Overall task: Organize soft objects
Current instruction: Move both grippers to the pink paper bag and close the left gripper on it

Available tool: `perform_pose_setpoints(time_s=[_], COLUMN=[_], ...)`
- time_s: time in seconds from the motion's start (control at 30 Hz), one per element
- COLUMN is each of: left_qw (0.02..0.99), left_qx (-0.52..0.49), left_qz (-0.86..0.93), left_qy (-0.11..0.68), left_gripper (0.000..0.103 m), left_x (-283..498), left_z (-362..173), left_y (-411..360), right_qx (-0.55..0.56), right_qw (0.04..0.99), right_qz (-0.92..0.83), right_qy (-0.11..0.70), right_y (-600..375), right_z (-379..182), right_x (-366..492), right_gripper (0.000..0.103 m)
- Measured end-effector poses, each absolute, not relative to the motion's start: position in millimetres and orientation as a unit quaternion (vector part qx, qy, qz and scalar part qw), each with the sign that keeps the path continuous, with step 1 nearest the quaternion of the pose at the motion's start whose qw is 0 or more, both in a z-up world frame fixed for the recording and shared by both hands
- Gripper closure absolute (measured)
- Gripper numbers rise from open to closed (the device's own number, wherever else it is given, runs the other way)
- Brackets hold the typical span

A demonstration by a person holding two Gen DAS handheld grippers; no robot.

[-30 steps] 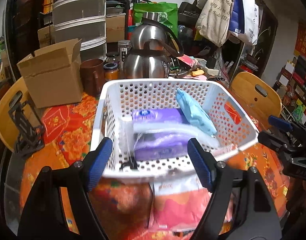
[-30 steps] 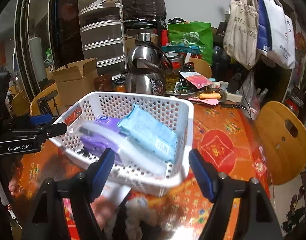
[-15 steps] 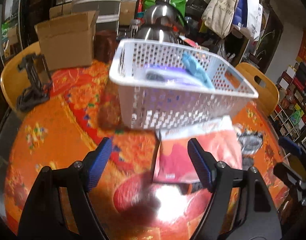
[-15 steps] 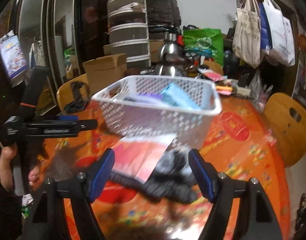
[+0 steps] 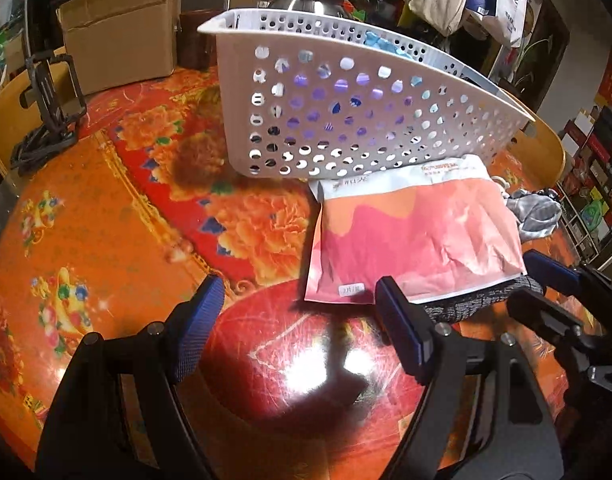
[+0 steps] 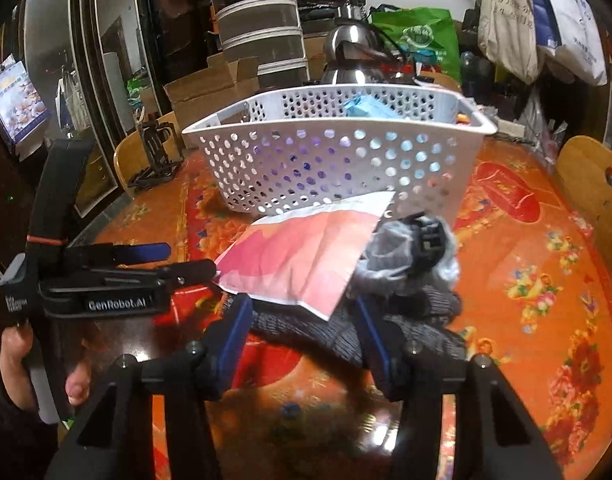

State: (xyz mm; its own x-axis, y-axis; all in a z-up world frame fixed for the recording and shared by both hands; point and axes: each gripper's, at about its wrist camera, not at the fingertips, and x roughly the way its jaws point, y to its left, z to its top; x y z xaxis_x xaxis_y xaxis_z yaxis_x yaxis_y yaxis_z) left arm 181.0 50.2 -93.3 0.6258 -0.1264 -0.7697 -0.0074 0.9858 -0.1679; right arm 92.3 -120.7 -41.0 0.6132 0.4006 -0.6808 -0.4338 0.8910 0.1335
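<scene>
Soft dark knit cloth lies on the table between the wide-apart fingers of the right claw. Pink packet lies just ahead of the left claw, also spread wide, holding nothing.

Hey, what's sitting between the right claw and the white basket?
In the right wrist view, a dark knit cloth, a grey sock bundle and a pink packet lie between the right claw and the white basket.
</scene>
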Motion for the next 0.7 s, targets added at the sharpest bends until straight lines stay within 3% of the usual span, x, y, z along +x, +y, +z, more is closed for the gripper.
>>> perform_pose_setpoints(time_s=[0.13, 0.43, 0.53, 0.7], left_qw=[0.897, 0.895, 0.894, 0.892], left_qx=[-0.079, -0.076, -0.077, -0.073], left_qz=[-0.031, -0.033, -0.037, -0.046], left_qy=[0.434, 0.439, 0.441, 0.443], left_gripper=[0.027, 0.027, 0.027, 0.027], left_x=[181, 189, 192, 194], left_z=[-100, -102, -104, -106], left_y=[50, 46, 43, 35], right_qx=[-0.018, -0.022, -0.036, -0.053], right_qw=[0.896, 0.896, 0.891, 0.884], right_qz=[0.233, 0.228, 0.229, 0.23], right_qy=[0.378, 0.382, 0.391, 0.403], right_y=[-118, -118, -114, -113], right_z=[-44, -40, -45, -56], right_x=[99, 109, 113, 113], right_gripper=[0.069, 0.071, 0.084, 0.092])
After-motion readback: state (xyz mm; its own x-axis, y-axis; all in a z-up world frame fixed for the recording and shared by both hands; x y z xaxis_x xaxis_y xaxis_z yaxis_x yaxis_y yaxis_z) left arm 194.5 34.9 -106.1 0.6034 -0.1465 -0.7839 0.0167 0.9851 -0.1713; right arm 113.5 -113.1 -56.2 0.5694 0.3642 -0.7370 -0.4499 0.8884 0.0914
